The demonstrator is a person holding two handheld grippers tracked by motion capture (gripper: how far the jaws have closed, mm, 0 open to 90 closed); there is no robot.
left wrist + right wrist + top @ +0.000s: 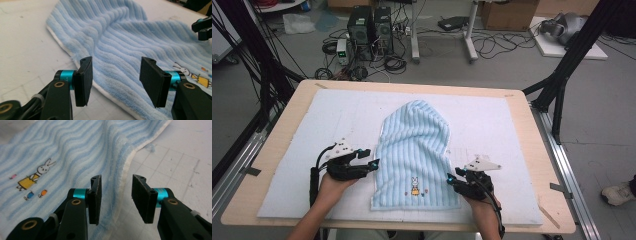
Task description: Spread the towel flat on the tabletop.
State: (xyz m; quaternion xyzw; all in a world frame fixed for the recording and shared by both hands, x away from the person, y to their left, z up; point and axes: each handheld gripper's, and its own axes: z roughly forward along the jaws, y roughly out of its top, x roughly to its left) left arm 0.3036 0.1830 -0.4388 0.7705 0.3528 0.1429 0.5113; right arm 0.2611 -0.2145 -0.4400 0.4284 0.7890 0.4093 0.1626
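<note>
Left gripper [115, 82] and right gripper [117, 200] both gape, holding nothing, flanking towel [414, 150] lying mid-pad. Looks like regrasp step; next: pinch near side edges.

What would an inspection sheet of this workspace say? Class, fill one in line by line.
Surface: wooden table covered by a white gridded mat.
Job's things: light blue striped towel with a rabbit picture, partly folded, far end humped.
Clutter: nothing seen on the mat.
Grippers: left tongs open at the towel's left edge; right tongs open at its right edge; neither grips it.
Cables: black leads along both forearms.
Surroundings: computer towers, floor wiring, cardboard boxes.
</note>
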